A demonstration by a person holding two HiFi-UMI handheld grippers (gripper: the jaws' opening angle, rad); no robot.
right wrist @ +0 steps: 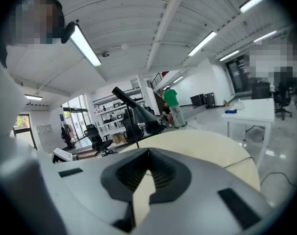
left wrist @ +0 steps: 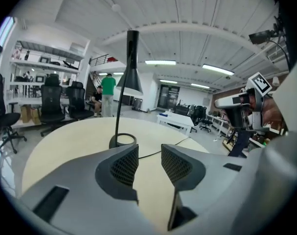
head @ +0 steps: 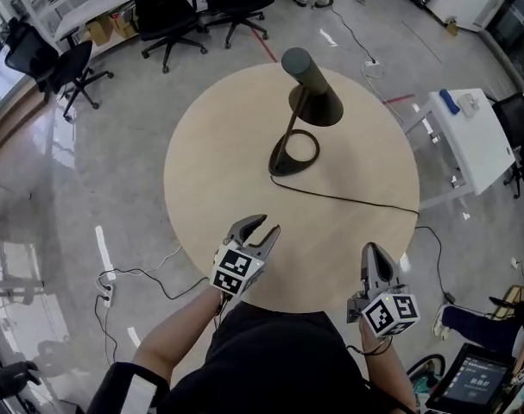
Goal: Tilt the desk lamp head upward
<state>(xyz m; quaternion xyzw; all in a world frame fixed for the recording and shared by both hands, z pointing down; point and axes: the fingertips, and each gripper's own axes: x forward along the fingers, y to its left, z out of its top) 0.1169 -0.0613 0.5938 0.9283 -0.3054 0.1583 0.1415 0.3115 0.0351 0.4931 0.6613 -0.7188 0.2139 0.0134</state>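
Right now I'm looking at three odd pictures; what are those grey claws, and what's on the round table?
No robot: a person holds a grey two-jaw gripper in each hand. One picture comes from a camera on the person's head, looking down; the other two from cameras riding on each gripper, looking along its jaws. On the round pale wooden table stands a black desk lamp with cone shade and ring base, its thin black cord trailing off the edge. The left gripper is open, the right gripper shut. Neither holds anything or touches the lamp.

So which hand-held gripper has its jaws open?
The left hand-held gripper: its jaws stand apart with nothing between them, while the right hand-held gripper is shut.
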